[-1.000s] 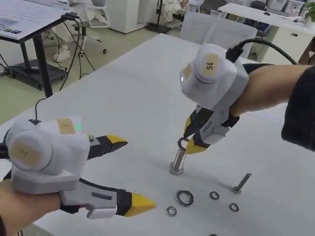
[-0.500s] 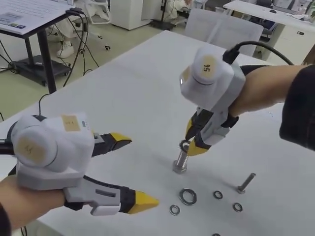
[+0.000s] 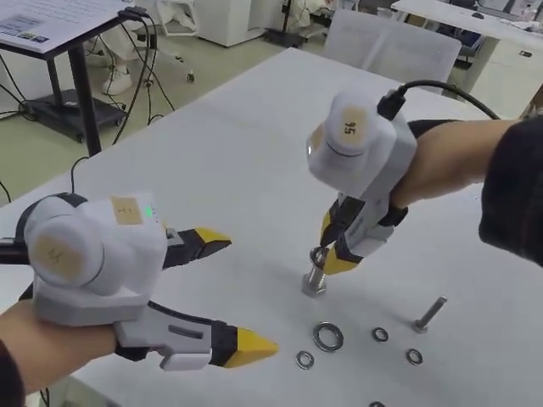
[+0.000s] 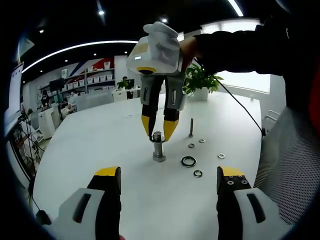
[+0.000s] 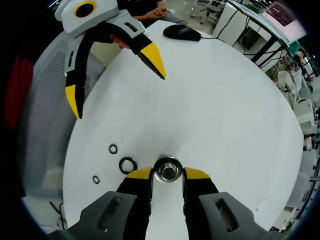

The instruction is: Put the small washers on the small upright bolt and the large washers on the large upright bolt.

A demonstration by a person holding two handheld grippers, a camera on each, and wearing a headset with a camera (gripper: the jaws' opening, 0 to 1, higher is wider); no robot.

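Holding a large washer (image 3: 318,253) at the top of the large upright bolt (image 3: 313,280)

The right hand-held gripper (image 3: 324,259) pointed down over the bolt. Its jaws were drawn close and pinched the washer's rim from both sides, right at the bolt's tip. The left hand-held gripper (image 3: 236,292) hung above the surface (image 3: 229,144), well apart from the bolt, jaws spread wide with nothing between them. Near the bolt's base a second large washer (image 3: 327,337) and three small washers (image 3: 305,360) lay flat on the surface. The small bolt (image 4: 191,127) stood upright just beyond them.
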